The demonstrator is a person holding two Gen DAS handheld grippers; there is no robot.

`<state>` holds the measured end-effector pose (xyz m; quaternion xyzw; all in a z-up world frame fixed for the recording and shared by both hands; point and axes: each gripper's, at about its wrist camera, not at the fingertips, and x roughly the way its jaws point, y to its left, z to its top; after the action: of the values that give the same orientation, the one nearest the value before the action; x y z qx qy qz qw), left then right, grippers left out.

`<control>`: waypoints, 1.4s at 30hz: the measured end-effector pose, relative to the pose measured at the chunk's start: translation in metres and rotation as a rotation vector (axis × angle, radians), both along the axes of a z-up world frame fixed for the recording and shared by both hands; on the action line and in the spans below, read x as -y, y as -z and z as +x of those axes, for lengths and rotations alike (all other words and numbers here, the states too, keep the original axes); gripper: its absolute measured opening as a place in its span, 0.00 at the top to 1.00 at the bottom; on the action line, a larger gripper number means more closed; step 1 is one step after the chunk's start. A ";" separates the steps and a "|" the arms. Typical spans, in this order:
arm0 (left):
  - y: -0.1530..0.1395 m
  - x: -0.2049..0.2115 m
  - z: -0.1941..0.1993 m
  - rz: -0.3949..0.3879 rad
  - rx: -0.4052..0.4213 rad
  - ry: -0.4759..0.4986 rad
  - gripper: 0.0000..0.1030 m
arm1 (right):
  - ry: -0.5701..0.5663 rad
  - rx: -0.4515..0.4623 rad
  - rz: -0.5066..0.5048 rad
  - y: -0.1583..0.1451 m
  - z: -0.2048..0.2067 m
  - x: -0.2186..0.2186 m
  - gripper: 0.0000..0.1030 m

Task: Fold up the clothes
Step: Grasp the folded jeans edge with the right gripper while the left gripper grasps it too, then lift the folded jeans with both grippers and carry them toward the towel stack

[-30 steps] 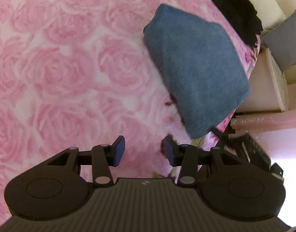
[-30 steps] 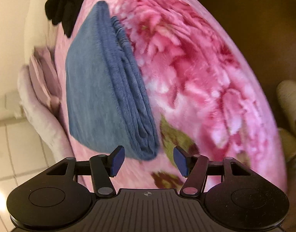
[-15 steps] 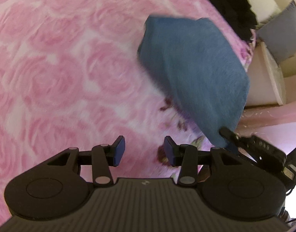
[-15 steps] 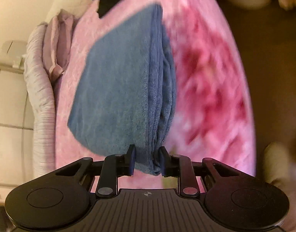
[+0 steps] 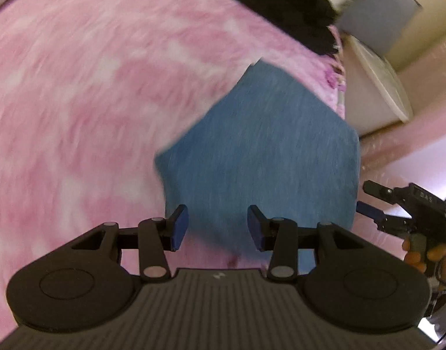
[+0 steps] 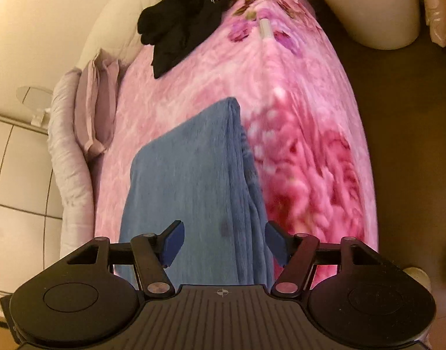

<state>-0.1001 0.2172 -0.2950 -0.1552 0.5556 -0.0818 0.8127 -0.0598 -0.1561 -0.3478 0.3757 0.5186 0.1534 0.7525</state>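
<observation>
Your folded blue towel (image 6: pixel 191 180) lies flat on the pink flowered blanket (image 6: pixel 296 134) that covers the bed, its stacked fold edges along the side toward 3 o'clock in the right wrist view, and it now sits free: the right claw (image 6: pixel 224 243) is opening, its blue pads standing clear on either side of the cloth and pressing on nothing. Half a second ago that claw was pinched on the near corner of the towel, and a second ago it was wide and short of it, so you have just given the fold a last nip and let go. That reads as this piece being done, judged from how neatly the layers sit. Your left claw (image 5: pixel 217 227) hangs open and empty above the towel's near edge; earlier the towel lay off toward 1 o'clock of it, whereas now it fills the middle of that view, with your right claw showing at 3 o'clock (image 5: pixel 398 204). The black garment (image 6: pixel 182 20) heaped at 12 o'clock by the head of the bed has not been touched across these frames and looks like the next thing to fold.
</observation>
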 end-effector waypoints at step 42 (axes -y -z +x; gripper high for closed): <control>0.072 0.000 0.078 -0.464 0.011 0.157 0.68 | -0.102 -0.067 0.123 0.037 0.013 -0.012 0.75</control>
<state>-0.0222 0.2172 -0.3674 -0.2937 0.5279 -0.2707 0.7496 -0.0466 -0.1444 -0.3849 0.3992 0.5515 0.2105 0.7015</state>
